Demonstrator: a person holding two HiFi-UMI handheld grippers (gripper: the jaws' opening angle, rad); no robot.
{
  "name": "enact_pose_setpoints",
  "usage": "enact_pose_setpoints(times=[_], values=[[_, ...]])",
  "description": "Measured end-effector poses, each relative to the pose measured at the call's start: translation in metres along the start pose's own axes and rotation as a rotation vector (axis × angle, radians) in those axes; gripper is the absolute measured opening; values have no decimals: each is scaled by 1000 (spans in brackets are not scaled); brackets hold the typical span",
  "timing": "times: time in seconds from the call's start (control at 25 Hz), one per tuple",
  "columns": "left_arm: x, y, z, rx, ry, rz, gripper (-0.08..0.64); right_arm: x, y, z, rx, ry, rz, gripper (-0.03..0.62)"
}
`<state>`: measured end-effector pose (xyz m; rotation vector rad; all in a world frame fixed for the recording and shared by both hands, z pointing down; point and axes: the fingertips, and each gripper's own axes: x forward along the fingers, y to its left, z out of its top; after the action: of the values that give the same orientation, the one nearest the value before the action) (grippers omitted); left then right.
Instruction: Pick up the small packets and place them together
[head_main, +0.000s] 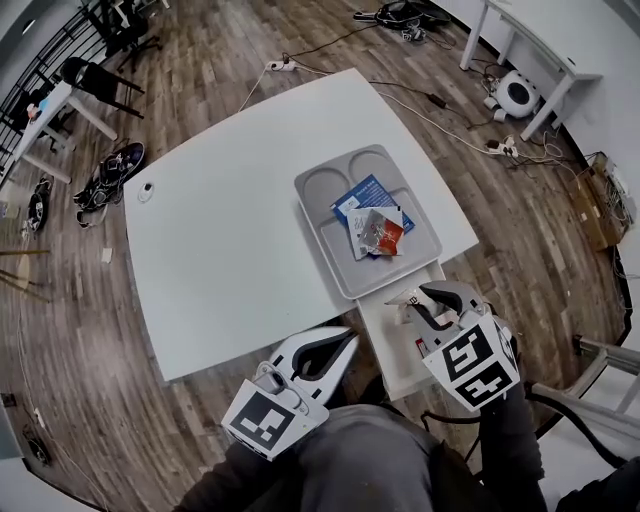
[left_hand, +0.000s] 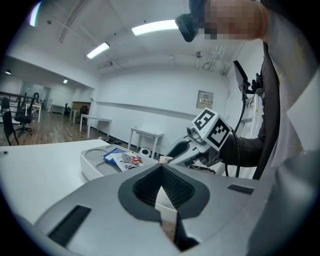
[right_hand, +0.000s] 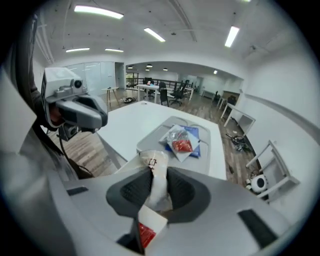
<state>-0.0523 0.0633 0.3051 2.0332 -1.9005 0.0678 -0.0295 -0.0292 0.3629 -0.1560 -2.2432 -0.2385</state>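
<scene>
A grey compartment tray (head_main: 318, 190) lies on the white table (head_main: 220, 240) with a pile of small packets (head_main: 376, 232) in it: a blue one, a white one and a red one. My right gripper (head_main: 408, 298) hovers just in front of the tray, shut on a small white packet (right_hand: 151, 160) whose end sticks up past the pads. The same pile (right_hand: 181, 142) shows beyond it in the right gripper view. My left gripper (head_main: 344, 346) hangs off the table's near edge, its pads (left_hand: 150, 187) meeting at the tips with nothing held.
A white shallow box (head_main: 385, 345) sits under the right gripper at the table's near edge, with a small item inside. The person's lap fills the bottom of the head view. Chairs, desks and cables stand on the wooden floor (head_main: 90, 350) around the table.
</scene>
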Motion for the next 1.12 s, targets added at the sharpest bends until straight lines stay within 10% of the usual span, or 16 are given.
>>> enact_pose_setpoints(times=[0.28,0.8,1.12], values=[[-16,41,1,-31,-8,83,-9,15,-58,62,14,-94,-139,94],[-34,100,-7,-102,19,167,-9,82,-68,90,-17,-35,-62,285],[-32,75,-2,-62,6,129,-9,35,-64,91,18,-145,-95,295]])
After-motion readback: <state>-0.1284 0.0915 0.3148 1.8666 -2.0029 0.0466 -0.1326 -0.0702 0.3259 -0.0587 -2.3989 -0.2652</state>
